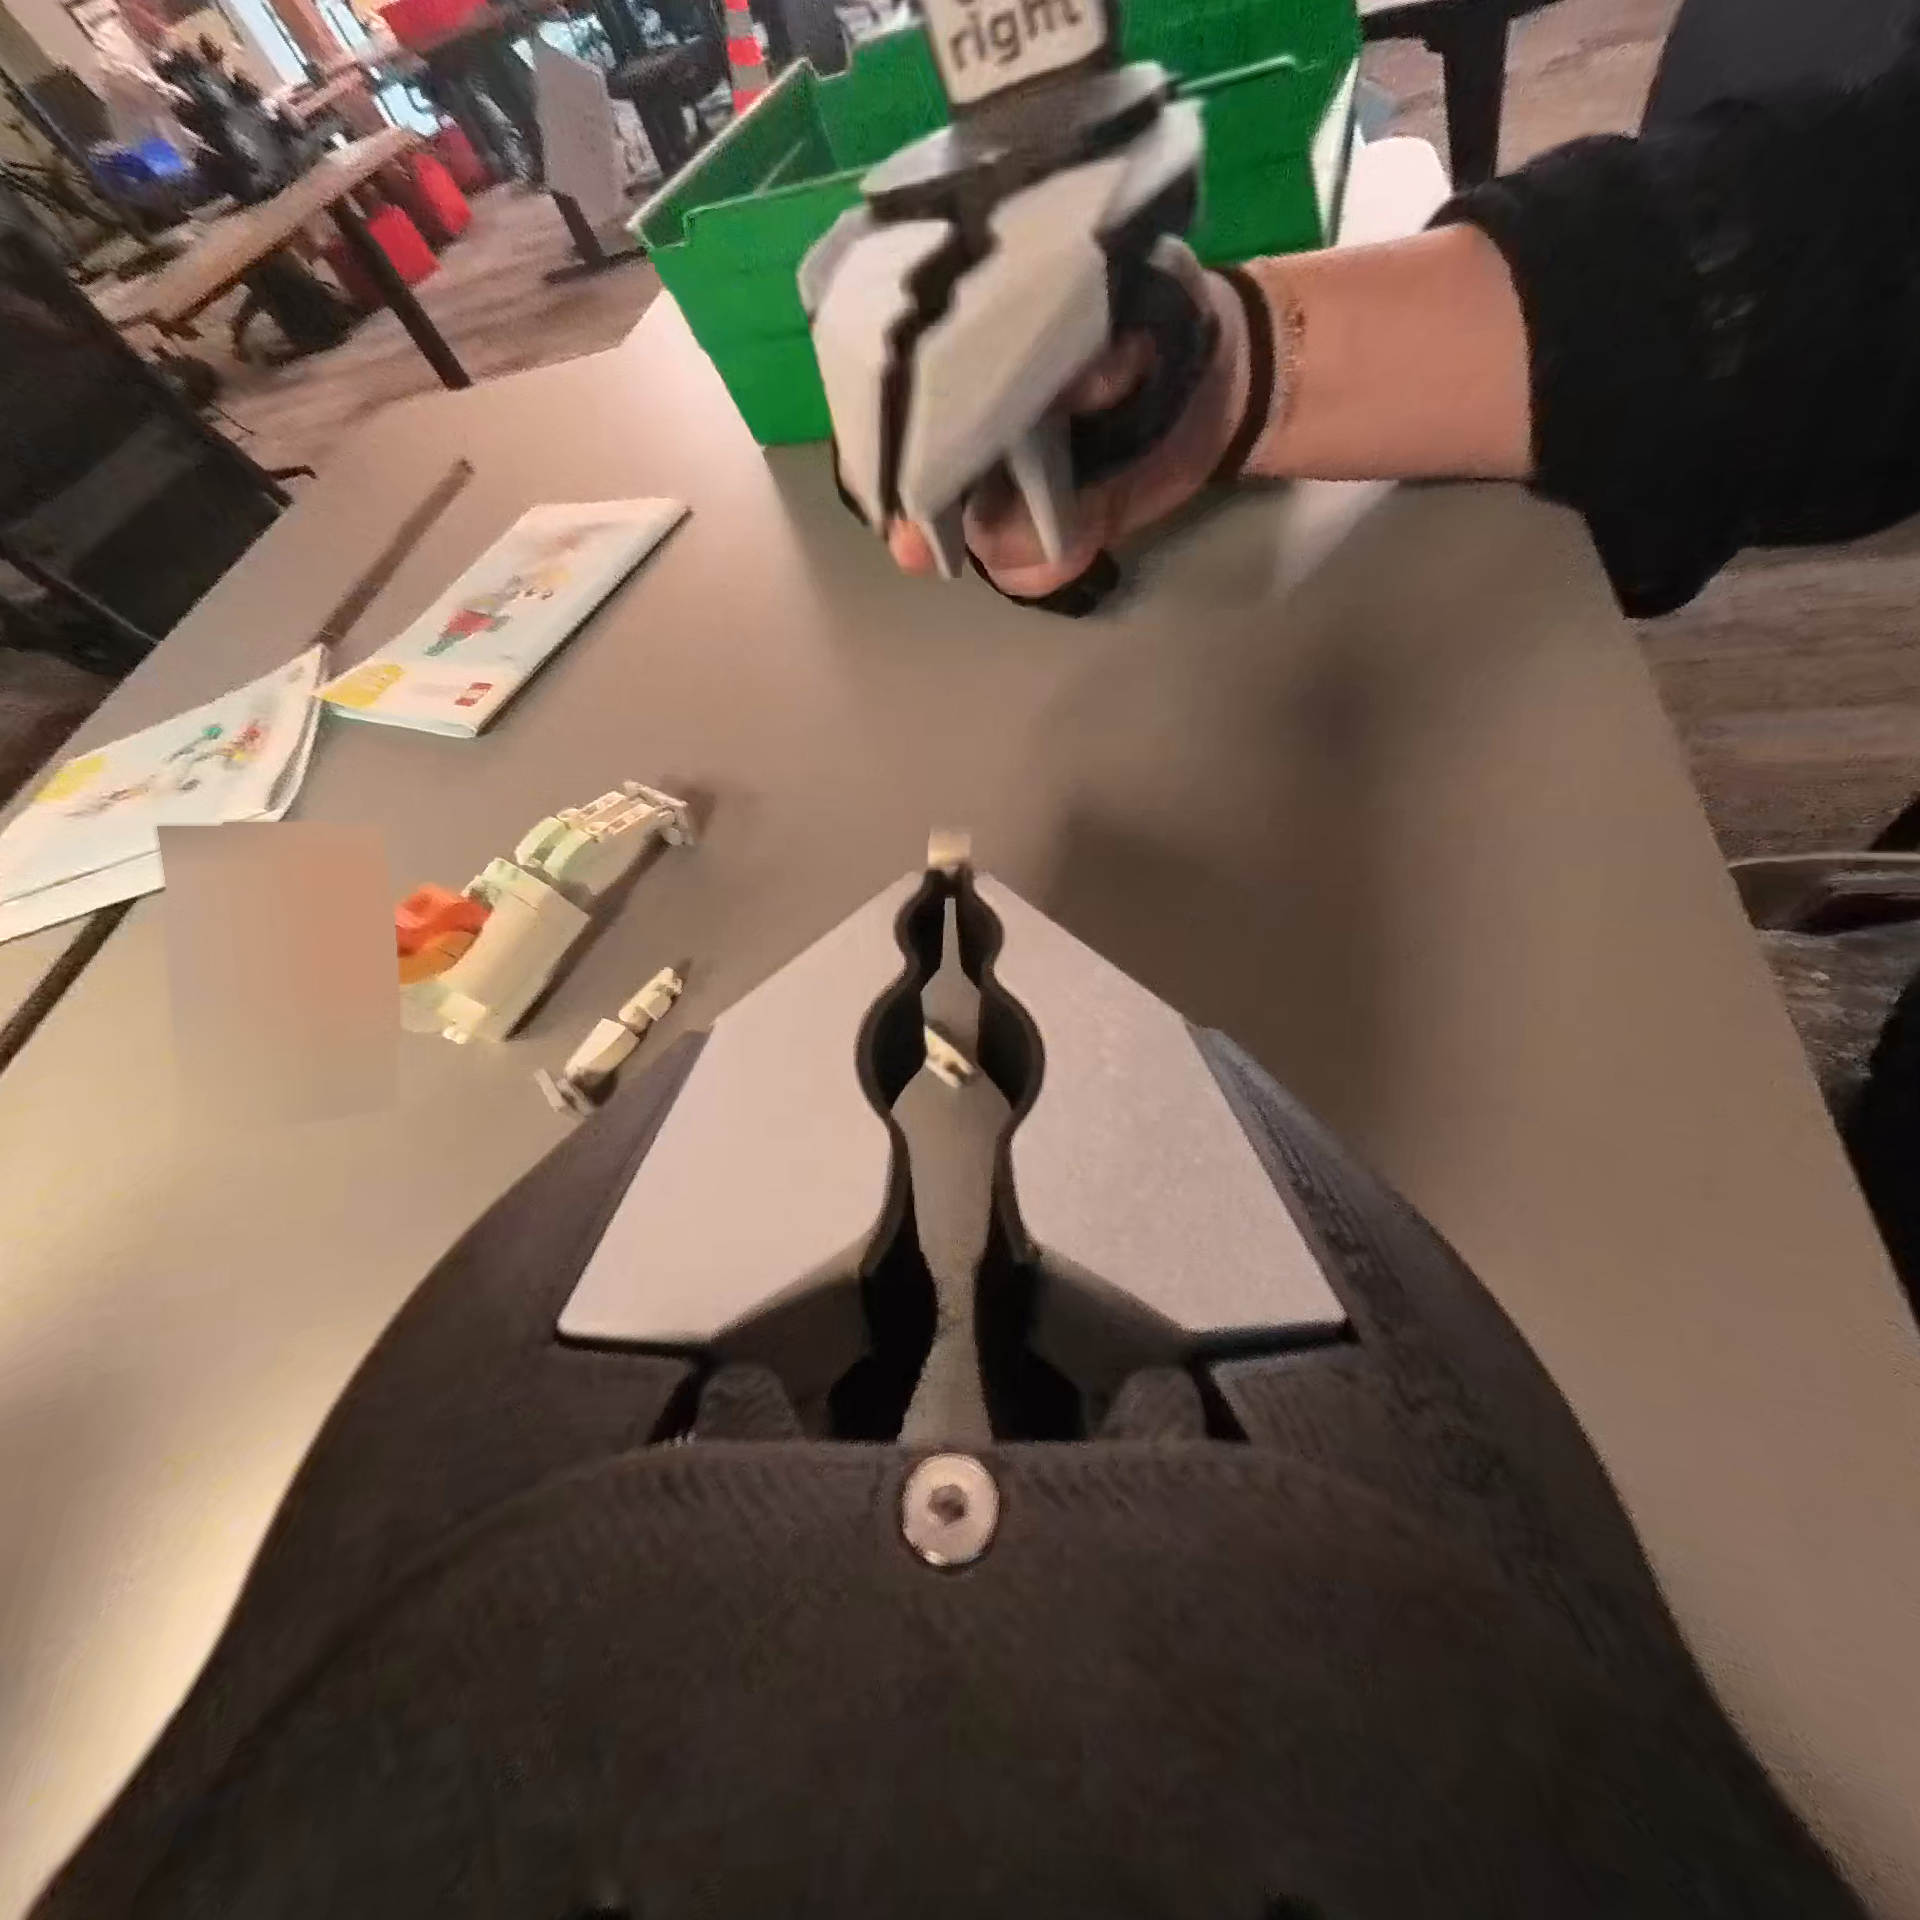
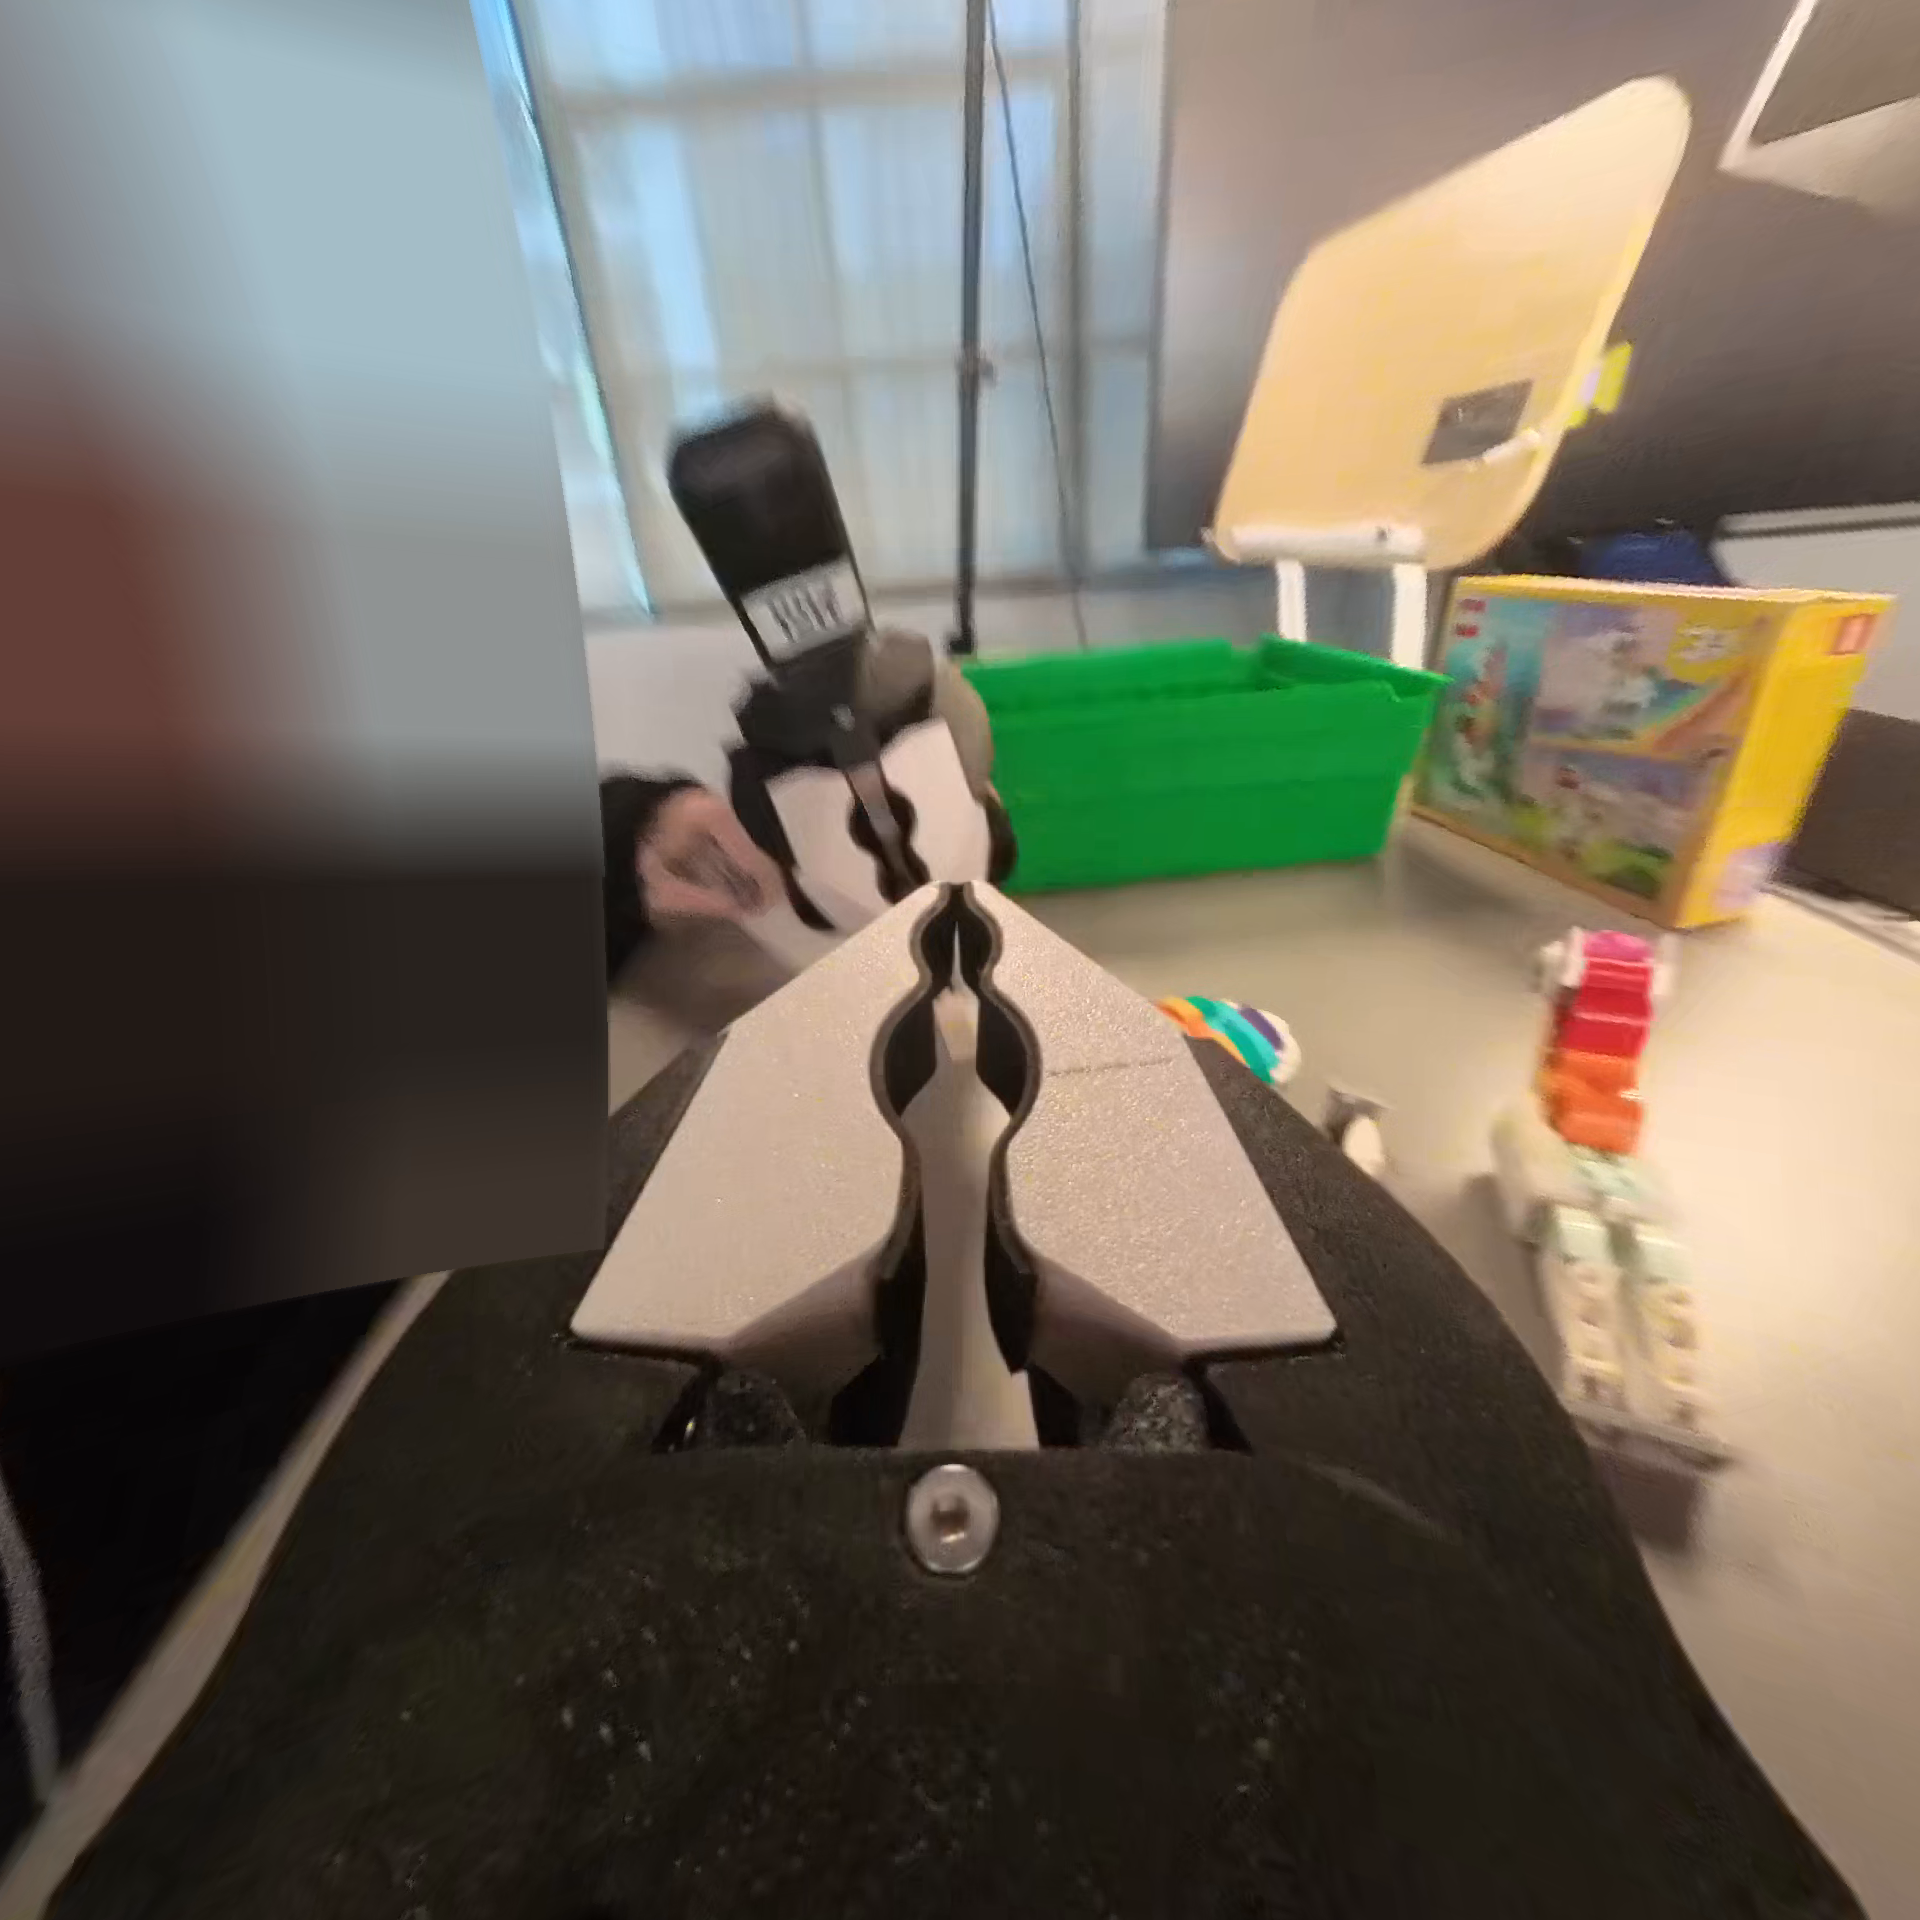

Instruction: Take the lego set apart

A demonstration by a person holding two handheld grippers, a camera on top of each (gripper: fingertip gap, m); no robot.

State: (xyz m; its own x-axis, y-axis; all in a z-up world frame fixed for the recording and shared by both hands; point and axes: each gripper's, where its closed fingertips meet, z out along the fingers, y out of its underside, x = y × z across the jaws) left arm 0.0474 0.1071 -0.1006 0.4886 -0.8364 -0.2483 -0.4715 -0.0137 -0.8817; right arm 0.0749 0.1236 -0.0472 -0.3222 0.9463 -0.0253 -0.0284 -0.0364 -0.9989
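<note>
A pale green and white lego model [image 1: 520,925] with orange parts lies on its side on the grey table [image 1: 1143,727], left of my left gripper. My left gripper [image 1: 948,883] is shut, with a small pale lego piece [image 1: 948,847] pinched at its tip. Small white pieces [image 1: 623,1029] lie loose beside it. My right gripper [image 1: 914,530] is held in a hand above the table's far side, shut, with nothing seen in it. In the right wrist view my right gripper [image 2: 954,909] points at the left gripper [image 2: 894,862]. The model [image 2: 1600,1122] lies to the right, near a rainbow piece [image 2: 1236,1029].
A green bin [image 1: 748,312] stands at the table's far edge, also in the right wrist view [image 2: 1195,769]. A yellow lego box [image 2: 1652,758] stands beside it. Two instruction booklets [image 1: 509,623] lie at the left. Other tables and people are in the background.
</note>
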